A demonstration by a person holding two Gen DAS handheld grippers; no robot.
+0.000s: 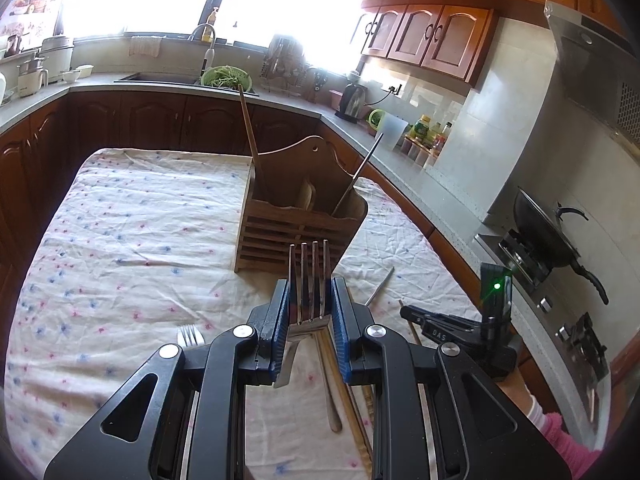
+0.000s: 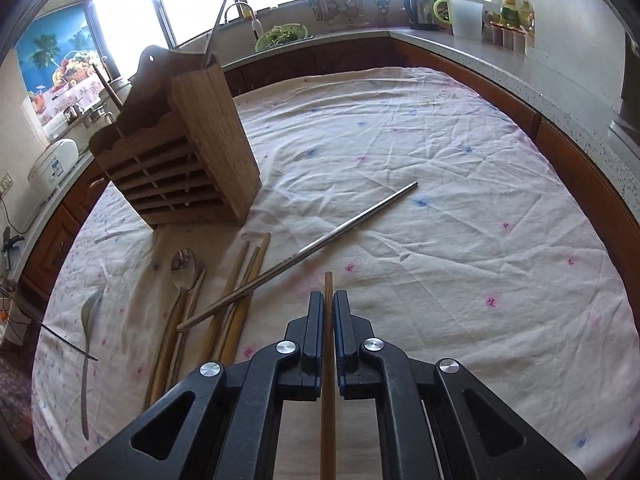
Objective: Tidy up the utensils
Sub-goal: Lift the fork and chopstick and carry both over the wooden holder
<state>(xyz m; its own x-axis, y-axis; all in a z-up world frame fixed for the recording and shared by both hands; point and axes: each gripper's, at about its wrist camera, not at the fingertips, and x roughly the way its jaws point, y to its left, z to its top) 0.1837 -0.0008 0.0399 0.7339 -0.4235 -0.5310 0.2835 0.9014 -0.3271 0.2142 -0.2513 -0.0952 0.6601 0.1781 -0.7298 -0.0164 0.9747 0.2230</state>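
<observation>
Partway. Holder (image 1: 298,204) mid-table has two utensils in. Left gripper (image 1: 310,308) clamps a fork (image 1: 310,280), right gripper (image 2: 329,316) a wooden chopstick (image 2: 329,360). Spoons (image 2: 182,268), chopsticks, another fork (image 1: 190,334) left near front edge.

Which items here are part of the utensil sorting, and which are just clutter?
Job: fork in left tool, wooden chopstick in right tool, metal chopstick, spoon, wooden holder.
Clutter: kettle, wok, green colander.

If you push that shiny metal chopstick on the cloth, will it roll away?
Probably a little. The metal chopstick looks smooth and slim, so it may slide or roll, but the wrinkled tablecloth and the wooden chopsticks under one end would likely stop it. It looks stiff.
</observation>
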